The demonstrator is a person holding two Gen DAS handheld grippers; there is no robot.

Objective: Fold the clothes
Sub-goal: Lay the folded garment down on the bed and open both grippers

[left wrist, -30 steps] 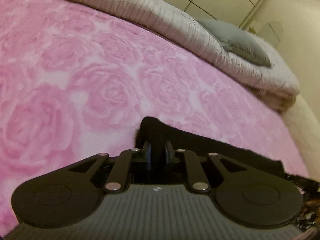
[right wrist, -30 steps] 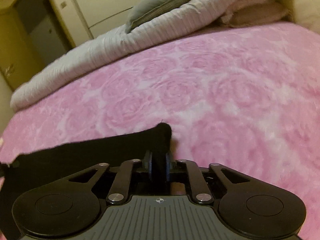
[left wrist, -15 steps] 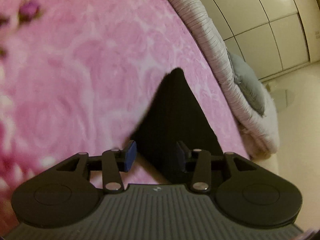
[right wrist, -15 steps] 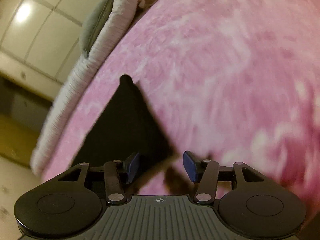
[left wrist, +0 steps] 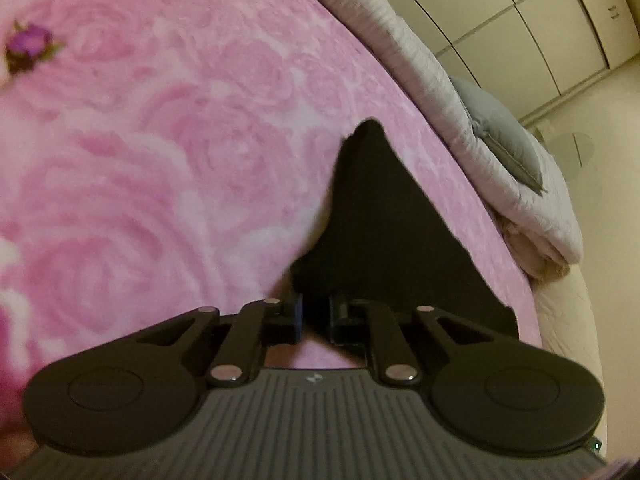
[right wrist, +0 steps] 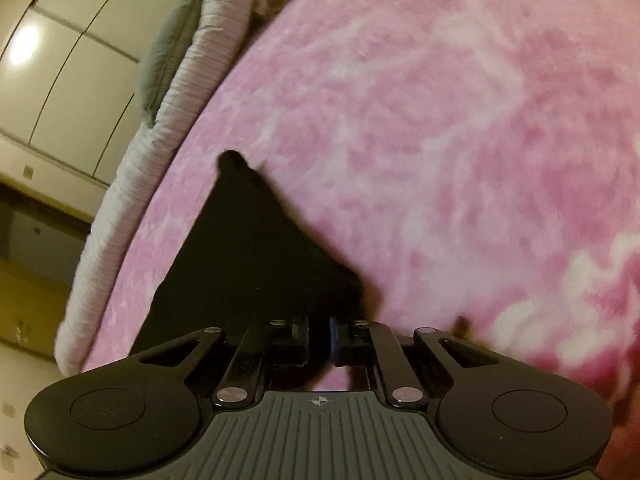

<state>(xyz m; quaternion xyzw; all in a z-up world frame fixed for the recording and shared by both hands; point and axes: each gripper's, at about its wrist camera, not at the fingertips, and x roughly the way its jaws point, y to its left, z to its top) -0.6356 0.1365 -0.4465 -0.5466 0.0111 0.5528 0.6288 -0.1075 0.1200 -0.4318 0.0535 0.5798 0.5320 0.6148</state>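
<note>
Pink plush blanket with a rose pattern (left wrist: 168, 168) covers the bed and fills most of both views. Along its far edge lies a rolled whitish ribbed quilt (left wrist: 436, 92), with a flat grey pillow (left wrist: 500, 136) resting on top of it. Cream panelled wardrobe doors (left wrist: 540, 20) stand behind the bed.

On the blanket lies a black cloth garment (left wrist: 392, 240), spread flat, its far corner tapering to a point. In the right wrist view the same garment (right wrist: 248, 264) runs from the gripper towards the quilt, well short of touching it.

Left gripper (left wrist: 316, 318): the fingers are drawn close, with a narrow gap between the blue pads, positioned at the near edge of the garment. Dark cloth appears between the pads; whether it is firmly pinched cannot be told.

Right gripper (right wrist: 319, 338): the fingers are likewise nearly together, at the garment's near edge, with dark cloth in the slot between the pads. Grip on the cloth cannot be confirmed.

A small purple rosebud print (left wrist: 30, 46) marks the blanket at the left of the left wrist view.
</note>
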